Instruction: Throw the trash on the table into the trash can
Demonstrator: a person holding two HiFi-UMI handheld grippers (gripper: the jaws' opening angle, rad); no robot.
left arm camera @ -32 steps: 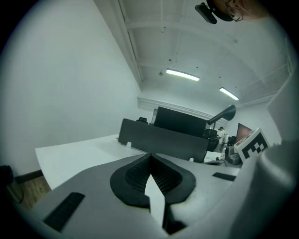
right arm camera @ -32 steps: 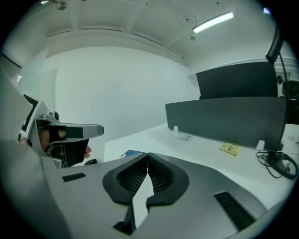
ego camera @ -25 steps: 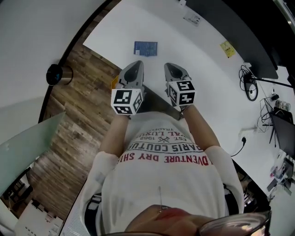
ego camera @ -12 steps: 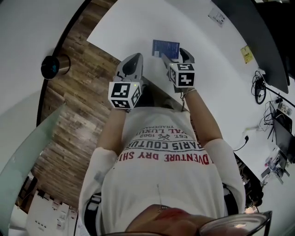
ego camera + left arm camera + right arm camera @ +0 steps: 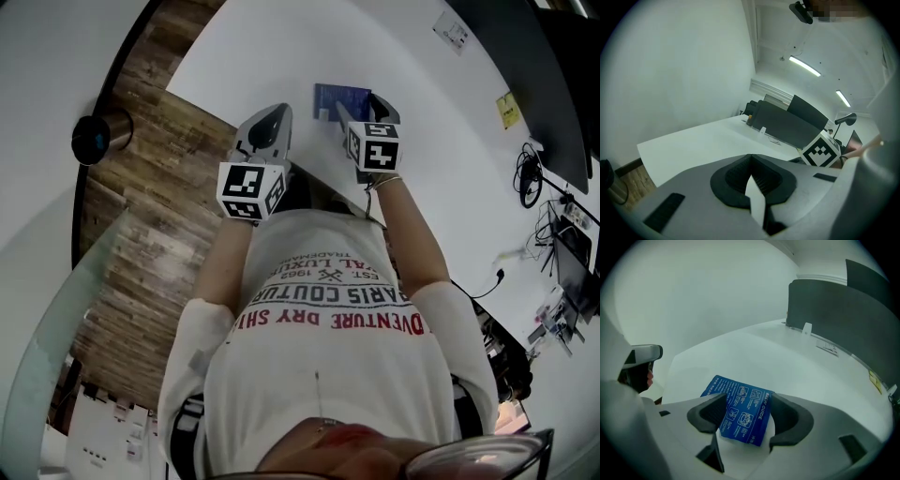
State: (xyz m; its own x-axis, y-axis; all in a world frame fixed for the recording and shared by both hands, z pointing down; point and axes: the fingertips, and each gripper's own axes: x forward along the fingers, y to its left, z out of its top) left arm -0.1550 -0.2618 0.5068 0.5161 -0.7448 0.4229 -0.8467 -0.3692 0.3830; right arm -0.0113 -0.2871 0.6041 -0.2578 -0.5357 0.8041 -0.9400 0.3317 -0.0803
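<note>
A blue printed packet (image 5: 337,99) lies flat on the white table (image 5: 281,47). My right gripper (image 5: 364,105) reaches over the table edge and stands open around it. In the right gripper view the blue packet (image 5: 742,409) lies between the two black pads (image 5: 708,412) of my right gripper (image 5: 749,420), which do not press on it. My left gripper (image 5: 272,122) hovers at the table's near edge, left of the packet. In its own view my left gripper (image 5: 751,174) is shut with nothing held. The round trash can (image 5: 97,138) stands on the wood floor at far left.
A dark partition (image 5: 834,319) runs along the table's far side. A yellow note (image 5: 511,110) and a white label (image 5: 451,31) lie near it. Cables (image 5: 531,178) hang at the right. The trash can's edge (image 5: 609,185) shows low left in the left gripper view.
My right gripper has moved forward over the table to the blue packet, and its jaws now stand open around it. The left gripper has barely shifted.
</note>
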